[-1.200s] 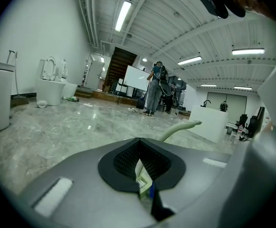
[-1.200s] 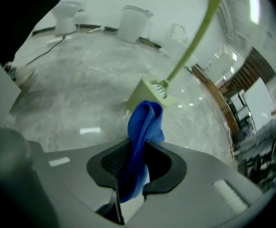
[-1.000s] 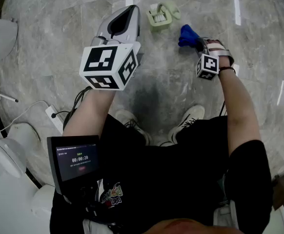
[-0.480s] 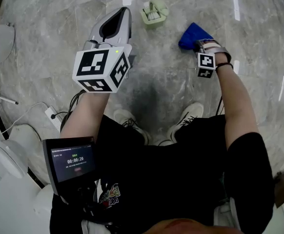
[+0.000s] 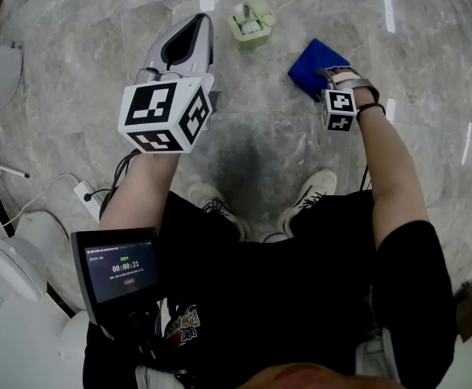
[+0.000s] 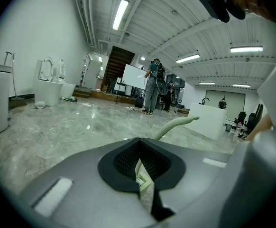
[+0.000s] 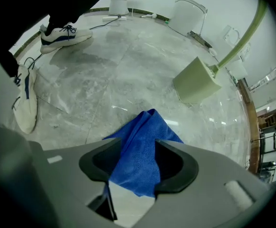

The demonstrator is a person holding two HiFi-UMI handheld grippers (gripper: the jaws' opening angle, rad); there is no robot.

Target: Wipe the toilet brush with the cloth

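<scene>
Left of centre in the head view, the left hand-held gripper is raised well above the floor and points nearly level. Its own view shows the jaws closed on the pale green handle of the brush. The handle passes through the narrow gap between them and curves on towards the middle right of that frame. Gripping it high up looks meant to steady the brush and leave the length below free for wiping.

The brush's lower end sits in the holder, at the top centre of the head view. In the right gripper view the holder shows as a green box, slightly tilted, with the handle rising from it to the upper right. Whether it rests flat on the floor or is tipped by the pull, I cannot tell.

Right of it, the blue cloth lies on the floor, apart from the holder, so no wiping is under way. The right hand-held gripper points steeply down over the cloth's near edge. Its jaws have just been opening and stand apart, with a raised fold of cloth between them, not pinched. I judge this a regrip: the cloth is let slack so it can be taken in a better fold and then carried to the brush.
</scene>
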